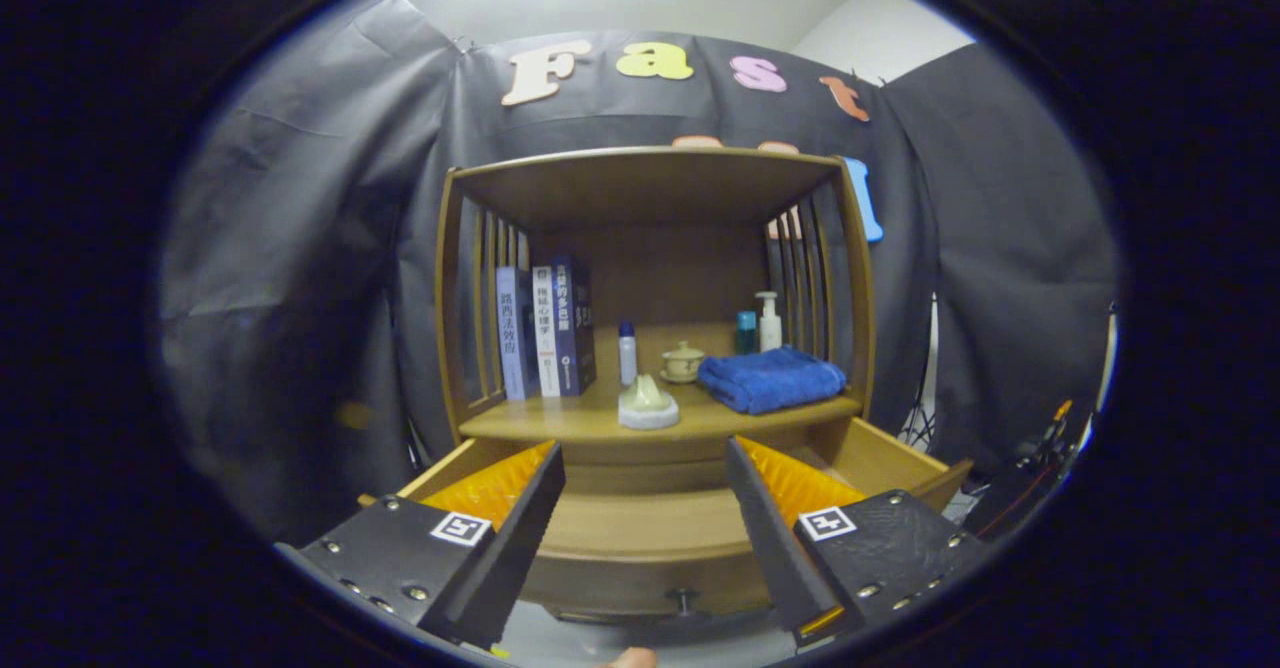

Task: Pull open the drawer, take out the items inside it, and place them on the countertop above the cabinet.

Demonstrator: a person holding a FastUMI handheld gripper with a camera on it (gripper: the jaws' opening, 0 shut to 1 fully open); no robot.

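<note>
The wooden cabinet's drawer (640,533) stands pulled out below the countertop (600,418), and its bare wooden floor shows between my fingers. My gripper (645,458) hovers above the drawer, open, with nothing between the fingertips. On the countertop, just beyond the fingers, sits a pale lidded dish (647,403). Behind it are a small cream cup (683,360), a white bottle with a blue cap (627,352) and a folded blue towel (770,380). The drawer's knob (683,600) points toward me at its front.
Several books (545,328) stand upright at the countertop's left. A teal bottle (746,332) and a white pump bottle (769,322) stand at the back right. Slatted wooden sides and a top board enclose the shelf space. A fingertip (630,658) shows below the drawer front.
</note>
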